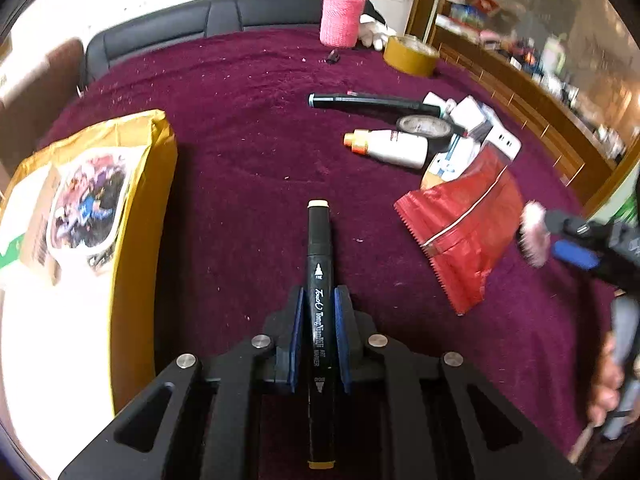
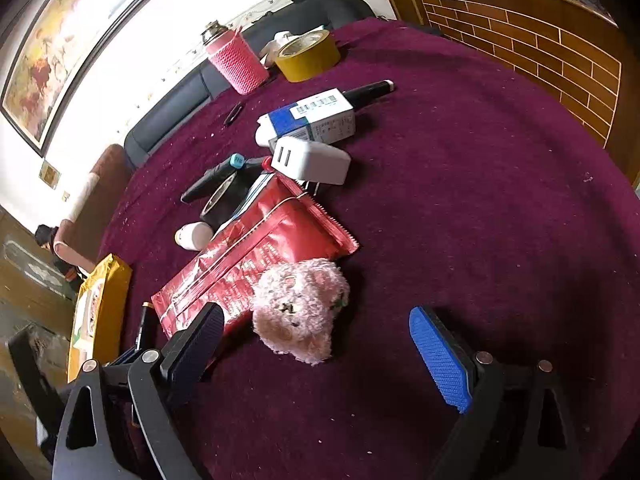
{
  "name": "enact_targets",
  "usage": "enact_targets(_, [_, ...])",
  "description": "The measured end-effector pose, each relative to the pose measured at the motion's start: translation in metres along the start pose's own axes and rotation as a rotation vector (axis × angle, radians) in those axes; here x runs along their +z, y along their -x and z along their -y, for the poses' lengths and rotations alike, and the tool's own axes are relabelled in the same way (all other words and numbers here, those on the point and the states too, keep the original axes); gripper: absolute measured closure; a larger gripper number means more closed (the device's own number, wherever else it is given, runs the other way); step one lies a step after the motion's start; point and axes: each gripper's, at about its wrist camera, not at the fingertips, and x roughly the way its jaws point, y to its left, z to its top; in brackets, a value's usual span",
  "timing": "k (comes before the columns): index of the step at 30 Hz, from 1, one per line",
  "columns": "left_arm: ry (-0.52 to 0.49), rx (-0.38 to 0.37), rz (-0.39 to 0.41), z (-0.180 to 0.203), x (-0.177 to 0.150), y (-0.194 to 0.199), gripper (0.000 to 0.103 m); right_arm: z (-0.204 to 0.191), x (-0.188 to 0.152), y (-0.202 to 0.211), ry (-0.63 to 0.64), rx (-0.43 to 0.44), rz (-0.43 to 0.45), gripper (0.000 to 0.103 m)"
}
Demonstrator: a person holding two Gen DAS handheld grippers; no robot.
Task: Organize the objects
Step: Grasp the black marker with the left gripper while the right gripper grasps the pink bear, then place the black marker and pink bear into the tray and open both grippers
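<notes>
2 wide-spread jaws flank pink plush toy (image 2: 298, 310) beside red pouch (image 2: 256, 256).

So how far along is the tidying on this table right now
Nothing looks sorted yet. In hand: the left gripper is shut on a black marker, and the right gripper is open around a pink plush toy lying on the cloth. Left to do: the red pouch, white charger, blue and white box, a second marker, black tape and white bottle lie in a loose pile.
</notes>
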Motion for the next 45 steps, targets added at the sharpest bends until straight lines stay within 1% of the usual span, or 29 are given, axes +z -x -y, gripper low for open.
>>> enact_targets(5, [0.055,-0.058,0.024,-0.010,-0.007,0.015,0.089,-0.012,-0.001,-0.009,0.025,-0.039,-0.007,0.006])
enact_targets(6, [0.059,-0.070,0.034,-0.010,-0.009,0.020,0.089,-0.014,-0.002,-0.010,0.034,-0.059,-0.004,0.009])
enact_targets(8, [0.060,-0.088,0.052,-0.009,-0.010,0.028,0.089,-0.017,-0.002,-0.010,0.051,-0.069,0.002,0.030])
enact_targets(9, [0.060,-0.095,0.063,-0.008,-0.010,0.032,0.089,-0.019,-0.003,-0.011,0.067,-0.075,-0.008,0.051])
enact_targets(10, [0.058,-0.103,0.075,-0.007,-0.010,0.037,0.089,-0.020,-0.004,-0.012,0.076,-0.082,-0.015,0.056])
enact_targets(11, [0.057,-0.112,0.086,-0.006,-0.010,0.040,0.089,-0.021,-0.005,-0.011,0.082,-0.084,-0.013,0.058])
enact_targets(12, [0.056,-0.124,0.102,-0.005,-0.010,0.045,0.089,-0.022,-0.006,-0.009,0.090,-0.078,-0.011,0.063])
enact_targets(13, [0.055,-0.138,0.120,-0.004,-0.011,0.051,0.089,-0.023,-0.007,-0.007,0.094,-0.072,-0.008,0.064])
enact_targets(17, [0.045,-0.183,0.192,-0.005,-0.014,0.075,0.089,-0.032,-0.012,0.007,0.132,-0.049,0.020,0.065])
enact_targets(21, [0.054,-0.202,0.241,-0.010,-0.017,0.095,0.089,-0.048,-0.017,0.024,0.176,-0.005,0.044,0.064])
enact_targets(25, [0.093,-0.211,0.278,-0.031,-0.023,0.119,0.089,-0.074,-0.021,0.039,0.225,0.056,0.057,0.064])
enact_targets(29, [0.155,-0.184,0.311,-0.063,-0.031,0.145,0.089,-0.109,-0.026,0.046,0.277,0.135,0.034,0.064])
enact_targets(30, [0.172,-0.170,0.315,-0.074,-0.033,0.151,0.089,-0.121,-0.028,0.046,0.293,0.154,0.027,0.064])
enact_targets(32, [0.204,-0.119,0.324,-0.095,-0.038,0.160,0.089,-0.147,-0.032,0.042,0.327,0.205,-0.002,0.064])
enact_targets(34, [0.228,-0.079,0.316,-0.110,-0.042,0.161,0.089,-0.167,-0.036,0.036,0.341,0.253,-0.044,0.064])
enact_targets(36, [0.257,-0.043,0.287,-0.128,-0.045,0.156,0.089,-0.188,-0.042,0.026,0.353,0.294,-0.091,0.064])
enact_targets(39, [0.291,-0.019,0.242,-0.148,-0.047,0.141,0.089,-0.226,-0.057,0.004,0.387,0.340,-0.172,0.064])
enact_targets(41, [0.311,-0.024,0.216,-0.156,-0.046,0.131,0.089,-0.245,-0.067,-0.008,0.416,0.346,-0.201,0.064])
enact_targets(45, [0.332,-0.023,0.177,-0.171,-0.040,0.108,0.089,-0.285,-0.083,-0.036,0.482,0.319,-0.245,0.064])
